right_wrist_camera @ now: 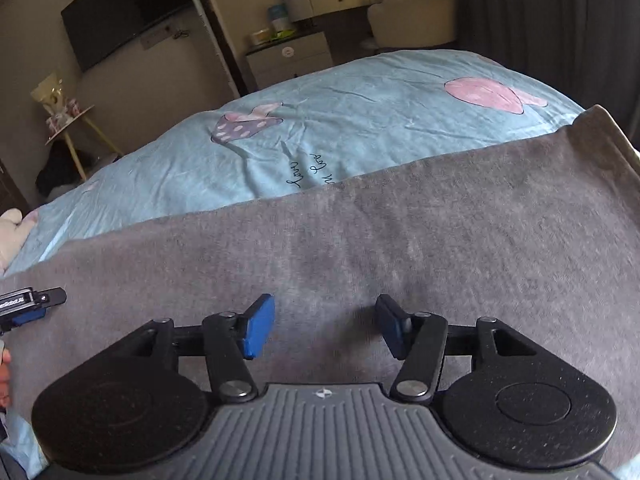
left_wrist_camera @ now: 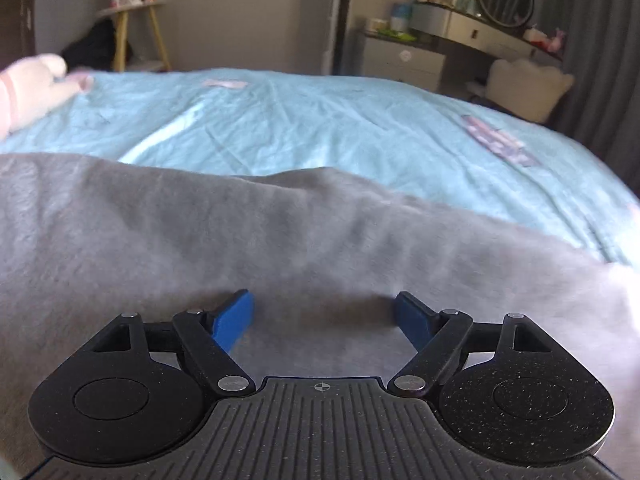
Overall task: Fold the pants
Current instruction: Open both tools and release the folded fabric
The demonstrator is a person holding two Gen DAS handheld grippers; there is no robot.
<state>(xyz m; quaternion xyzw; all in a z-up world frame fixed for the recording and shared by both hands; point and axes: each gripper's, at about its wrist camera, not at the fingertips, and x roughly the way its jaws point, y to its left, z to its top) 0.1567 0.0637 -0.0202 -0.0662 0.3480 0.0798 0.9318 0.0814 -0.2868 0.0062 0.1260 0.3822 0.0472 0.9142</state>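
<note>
Grey pants (left_wrist_camera: 248,232) lie spread flat on a light blue bedsheet (left_wrist_camera: 320,120). In the right wrist view the pants (right_wrist_camera: 400,232) fill the near half, with their far edge running across the sheet (right_wrist_camera: 360,120). My left gripper (left_wrist_camera: 324,312) is open, its blue pads apart just above the grey cloth, holding nothing. My right gripper (right_wrist_camera: 326,324) is open too, low over the cloth and empty. The left gripper also shows at the left edge of the right wrist view (right_wrist_camera: 28,306).
A pale plush toy (left_wrist_camera: 32,88) lies on the bed's far left. Beyond the bed stand a small wooden side table (left_wrist_camera: 132,20), a dresser with a round mirror (left_wrist_camera: 480,28) and a cream chair (left_wrist_camera: 524,84). A dark TV (right_wrist_camera: 128,8) hangs on the wall.
</note>
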